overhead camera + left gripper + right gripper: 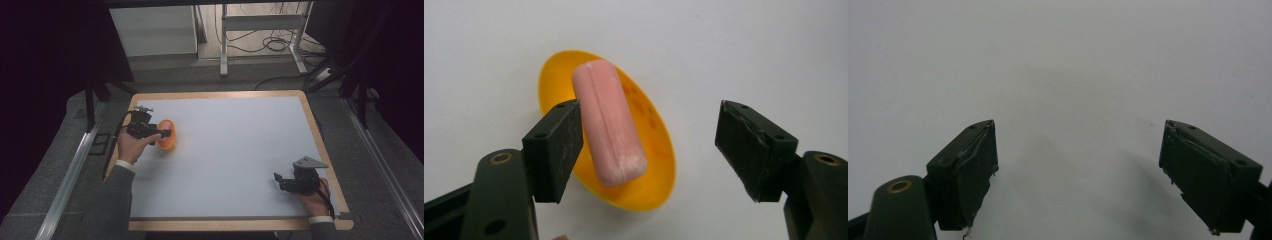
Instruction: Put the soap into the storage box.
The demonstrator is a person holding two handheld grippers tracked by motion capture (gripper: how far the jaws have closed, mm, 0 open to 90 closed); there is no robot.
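A pink sausage [609,130] lies lengthwise in a small yellow-orange dish [651,150] on the white table top. My left gripper [649,145] hovers over the dish with its jaws wide apart; neither pad touches the sausage, which lies near the left pad. In the high view the dish [167,137] sits at the table's left side, just beyond the left gripper [165,133]. My right gripper [278,179] rests near the front right corner, open, and its own view shows nothing between its jaws [1078,170].
The white table top [230,145] has a wooden border [320,145]. Beyond it stand a white cabinet [155,30] and a metal stand [260,35] with cables on the floor. A metal rail [70,175] runs along the left.
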